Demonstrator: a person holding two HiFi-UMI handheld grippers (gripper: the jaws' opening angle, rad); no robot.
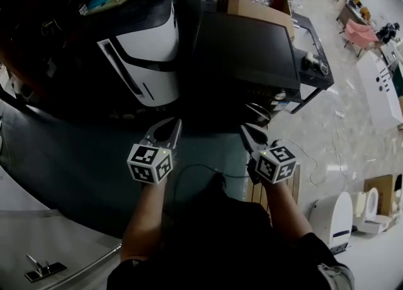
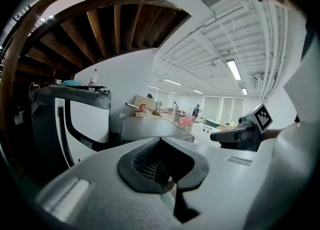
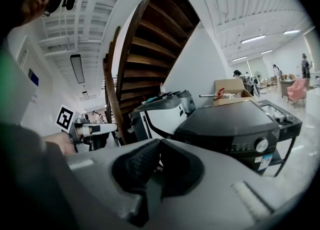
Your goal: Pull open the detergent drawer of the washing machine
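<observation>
A black top-loading washing machine [image 1: 245,49] stands ahead of me, its control panel [image 1: 267,96] along the near edge. In the right gripper view the machine [image 3: 230,119] shows a round dial [image 3: 260,145] on that panel; I cannot make out the detergent drawer. My left gripper [image 1: 171,125] is shut and empty, short of the machine's left front corner. Just before the panel, my right gripper [image 1: 247,130] is also shut with nothing in it. Each gripper's own jaws, left [image 2: 160,146] and right [image 3: 158,148], are closed. Neither touches the machine.
A white and black appliance [image 1: 148,49] stands left of the washer. Cardboard boxes [image 1: 261,2] sit behind it. A wooden staircase [image 3: 150,59] rises over the left side. A white appliance [image 1: 334,219] and a cable lie on the floor at lower right.
</observation>
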